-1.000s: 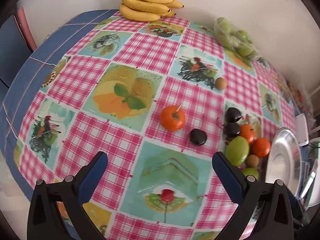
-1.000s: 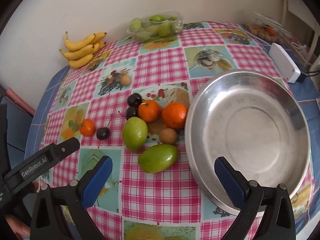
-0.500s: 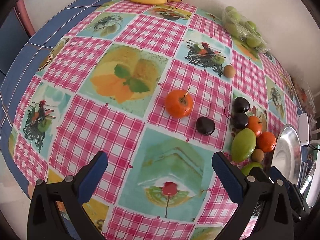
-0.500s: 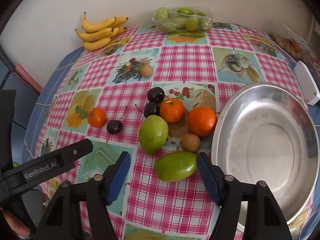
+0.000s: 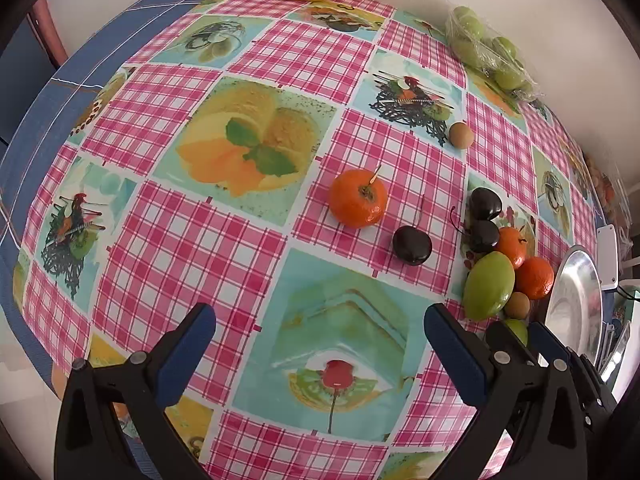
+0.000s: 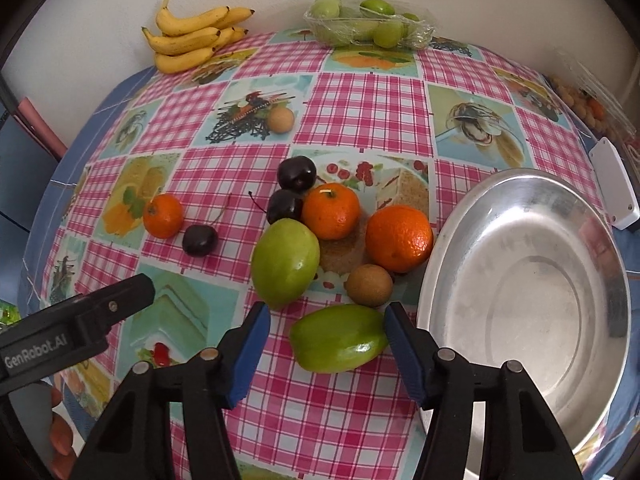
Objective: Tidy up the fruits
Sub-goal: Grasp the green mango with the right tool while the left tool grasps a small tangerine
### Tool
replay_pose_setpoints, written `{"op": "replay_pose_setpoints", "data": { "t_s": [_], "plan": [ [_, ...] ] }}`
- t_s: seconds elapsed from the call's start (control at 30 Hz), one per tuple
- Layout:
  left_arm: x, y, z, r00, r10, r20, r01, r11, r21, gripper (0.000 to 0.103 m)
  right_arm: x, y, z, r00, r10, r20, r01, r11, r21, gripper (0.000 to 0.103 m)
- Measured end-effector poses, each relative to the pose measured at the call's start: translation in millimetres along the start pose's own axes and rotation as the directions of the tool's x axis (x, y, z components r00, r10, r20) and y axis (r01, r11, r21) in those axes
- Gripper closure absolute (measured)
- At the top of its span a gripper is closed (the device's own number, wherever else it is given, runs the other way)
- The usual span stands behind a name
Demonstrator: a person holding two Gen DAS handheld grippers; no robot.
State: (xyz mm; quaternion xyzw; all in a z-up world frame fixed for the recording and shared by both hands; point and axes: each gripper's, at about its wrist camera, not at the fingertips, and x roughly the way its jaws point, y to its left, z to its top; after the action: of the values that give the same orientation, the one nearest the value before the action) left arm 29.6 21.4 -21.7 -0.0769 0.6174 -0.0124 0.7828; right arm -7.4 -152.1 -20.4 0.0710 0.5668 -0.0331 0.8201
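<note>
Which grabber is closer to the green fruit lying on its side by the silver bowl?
Right. The right gripper brackets the green fruit, one finger on each side. The left gripper hangs open off to its left, over bare tablecloth.

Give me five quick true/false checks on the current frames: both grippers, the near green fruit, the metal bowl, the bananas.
1. The right gripper has its fingers on either side of the near green fruit. True; the right finger looks to be touching it, and a gap shows on the left.
2. The metal bowl already holds an orange. False: no fruit is in it.
3. The left gripper is open and holds nothing. True.
4. The bananas lie beside the bowl. False: they lie at the far edge, by the wall.
5. One dark cherry sits next to the small orange, apart from the main cluster. True.
</note>
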Motion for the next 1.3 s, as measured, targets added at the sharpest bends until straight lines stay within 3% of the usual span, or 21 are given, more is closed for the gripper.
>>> {"op": "replay_pose_setpoints", "data": {
  "t_s": [0.37,0.57,0.7,0.87,1.0,1.3],
  "plan": [
    [2,-1,0,1.000,-0.010,-0.009,0.010,1.000,0.006,0.000,-2,11,-5,0.999,-0.035,-0.010,0.034,0.997,-0.069,0.039],
    [2,-2,1,1.000,-0.012,-0.007,0.012,1.000,0.014,0.000,-6,0,-7,0.999,0.032,-0.013,-0.032,0.999,-0.002,0.039],
    [3,-1,1,1.000,-0.015,-0.010,0.015,1.000,0.012,0.000,4,8,-9,0.998,-0.060,-0.036,0.057,0.995,-0.084,0.039],
    [3,0,1,1.000,-0.017,-0.011,0.017,1.000,0.012,0.000,11,15,-12,0.993,-0.111,-0.038,0.105,0.984,-0.141,0.038],
    [1,0,1,1.000,-0.018,-0.007,0.018,1.000,0.009,0.000,12,17,-12,0.989,-0.141,-0.034,0.134,0.977,-0.165,0.045],
    [-12,-6,15,0.997,-0.043,0.066,0.040,0.999,0.036,0.000,-16,7,-2,1.000,-0.026,0.006,0.026,1.000,-0.016,0.045]
  ]
}}
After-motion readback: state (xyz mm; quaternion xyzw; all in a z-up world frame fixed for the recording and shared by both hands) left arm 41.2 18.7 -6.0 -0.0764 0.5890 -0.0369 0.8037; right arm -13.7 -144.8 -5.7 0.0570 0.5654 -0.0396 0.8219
